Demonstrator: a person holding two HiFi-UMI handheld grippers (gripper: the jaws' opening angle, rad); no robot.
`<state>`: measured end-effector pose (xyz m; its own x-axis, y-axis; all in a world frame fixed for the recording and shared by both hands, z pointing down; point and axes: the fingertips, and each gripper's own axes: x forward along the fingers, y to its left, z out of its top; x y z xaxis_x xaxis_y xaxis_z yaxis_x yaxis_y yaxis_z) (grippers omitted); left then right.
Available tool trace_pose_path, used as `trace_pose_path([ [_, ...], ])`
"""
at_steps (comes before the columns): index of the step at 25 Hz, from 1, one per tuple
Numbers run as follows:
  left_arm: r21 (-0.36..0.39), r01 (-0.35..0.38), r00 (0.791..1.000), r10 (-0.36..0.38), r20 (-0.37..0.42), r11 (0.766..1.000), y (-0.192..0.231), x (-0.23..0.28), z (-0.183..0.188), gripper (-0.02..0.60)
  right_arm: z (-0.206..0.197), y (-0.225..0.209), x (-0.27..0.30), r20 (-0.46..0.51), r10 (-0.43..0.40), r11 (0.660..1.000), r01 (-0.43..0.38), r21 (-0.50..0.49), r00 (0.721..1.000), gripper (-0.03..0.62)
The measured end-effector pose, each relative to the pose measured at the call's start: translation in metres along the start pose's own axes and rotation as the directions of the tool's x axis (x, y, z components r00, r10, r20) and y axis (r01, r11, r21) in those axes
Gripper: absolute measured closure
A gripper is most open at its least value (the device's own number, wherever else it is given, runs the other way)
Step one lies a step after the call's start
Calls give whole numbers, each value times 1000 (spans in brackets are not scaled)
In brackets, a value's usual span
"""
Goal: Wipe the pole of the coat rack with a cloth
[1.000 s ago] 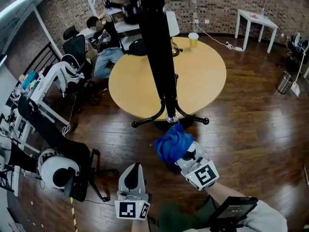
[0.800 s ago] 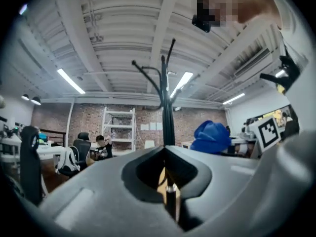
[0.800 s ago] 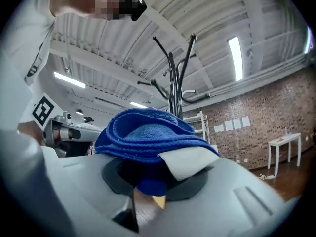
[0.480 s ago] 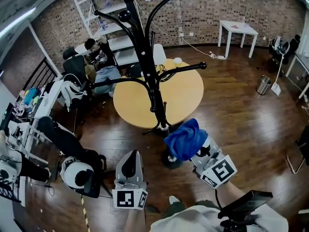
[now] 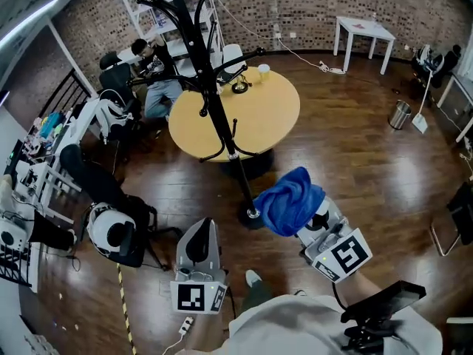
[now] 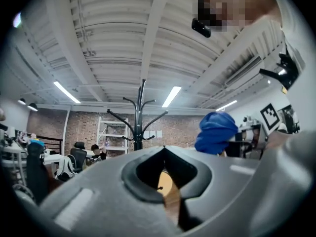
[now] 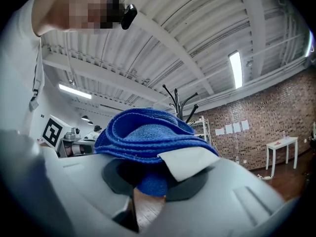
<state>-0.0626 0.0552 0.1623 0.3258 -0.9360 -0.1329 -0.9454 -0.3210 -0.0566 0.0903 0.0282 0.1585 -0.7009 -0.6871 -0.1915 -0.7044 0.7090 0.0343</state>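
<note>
Both closed: right tongs [image 5: 309, 222] on blue cloth [image 5: 288, 198], left tongs [image 5: 199, 231] empty.

Room only, as I see it:
- Dark wood floor [image 5: 355, 154], glossy.
- Brick wall [image 5: 325, 9], far end.
- Round yellow table [image 5: 259, 117], centre, w/ cup [image 5: 264, 69].
- Small white table [image 5: 361, 29] nr wall.
- Metal bin [image 5: 400, 114], right.
- Seated person [image 5: 151, 72], left.
- White ribbed ceiling [image 6: 108, 43], strip lights [image 6: 65, 92].
</note>
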Motion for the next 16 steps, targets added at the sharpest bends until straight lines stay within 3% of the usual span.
trace_pose_path([
  [7,7,-22,1000,22,-13,1000,-37,-26,13,580,26,8,-47,6,24,1000,-24,18,1000,496],
  [16,-8,-39,999,38,-31,999,-54,-51,12,580,20,20,-67,-16,42,998,-41,54,999,496],
])
